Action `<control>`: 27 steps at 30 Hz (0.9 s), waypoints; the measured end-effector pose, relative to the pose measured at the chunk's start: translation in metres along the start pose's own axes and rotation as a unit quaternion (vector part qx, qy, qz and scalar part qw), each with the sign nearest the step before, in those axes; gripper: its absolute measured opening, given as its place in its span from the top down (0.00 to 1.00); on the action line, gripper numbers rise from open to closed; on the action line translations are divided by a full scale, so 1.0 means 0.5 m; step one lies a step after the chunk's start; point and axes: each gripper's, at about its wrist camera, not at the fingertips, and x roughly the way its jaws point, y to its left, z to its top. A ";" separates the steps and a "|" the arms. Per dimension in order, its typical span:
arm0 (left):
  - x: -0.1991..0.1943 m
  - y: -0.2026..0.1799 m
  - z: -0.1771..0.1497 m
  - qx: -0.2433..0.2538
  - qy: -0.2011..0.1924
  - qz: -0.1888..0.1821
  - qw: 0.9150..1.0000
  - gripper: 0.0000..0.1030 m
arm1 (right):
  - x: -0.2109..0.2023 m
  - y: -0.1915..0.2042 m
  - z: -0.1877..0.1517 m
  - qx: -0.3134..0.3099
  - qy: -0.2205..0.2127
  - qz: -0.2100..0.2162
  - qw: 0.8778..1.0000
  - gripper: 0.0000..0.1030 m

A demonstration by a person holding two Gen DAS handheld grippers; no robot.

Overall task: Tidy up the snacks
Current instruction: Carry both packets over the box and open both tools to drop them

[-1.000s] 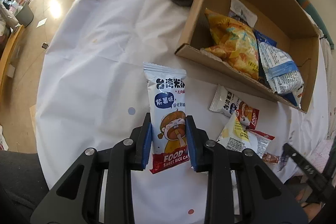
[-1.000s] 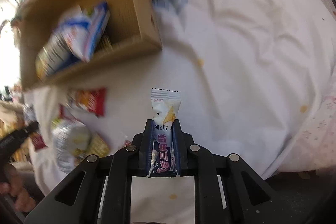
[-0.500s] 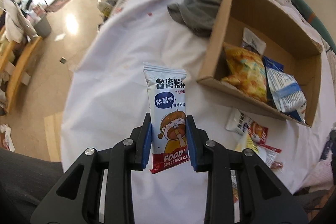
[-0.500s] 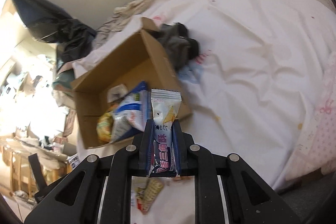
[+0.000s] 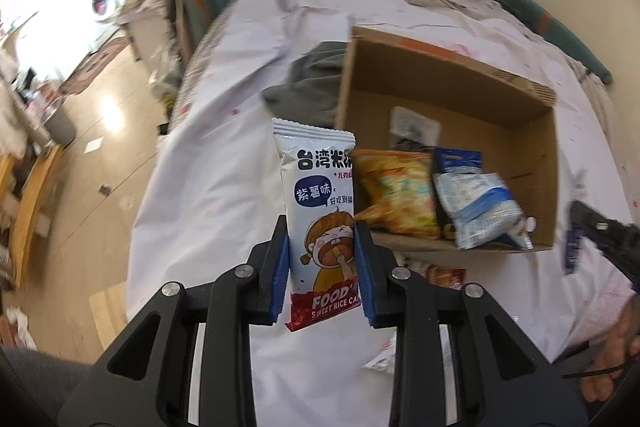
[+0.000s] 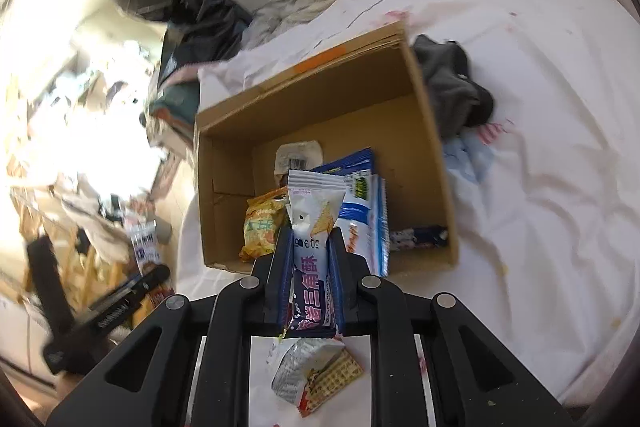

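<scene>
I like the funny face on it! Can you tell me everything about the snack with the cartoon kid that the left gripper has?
The rice cake packet is a long, glossy white wrapper with a crimped, zigzag top edge. It shows blue Chinese writing, a blue speech bubble, an orange-haired cartoon kid with a wide-open mouth, and a red bottom band reading "FOOD" and "SWEET RICE". It stands upright, sealed, pinched at its lower half by the left gripper, whose blue pads touch both sides.

On the bed sheet (image 6: 540, 131) the cardboard box (image 6: 432, 131) sits ahead of me, snack bags (image 5: 400, 195) inside; a crumpled cloth (image 5: 316, 83) lies against its side, loose packets (image 6: 316, 379) on the sheet before it
</scene>
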 end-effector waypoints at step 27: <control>0.169 -0.121 0.120 0.091 0.024 -0.037 0.995 0.75 | 0.164 -0.027 0.086 -0.021 0.057 -0.033 0.998 0.83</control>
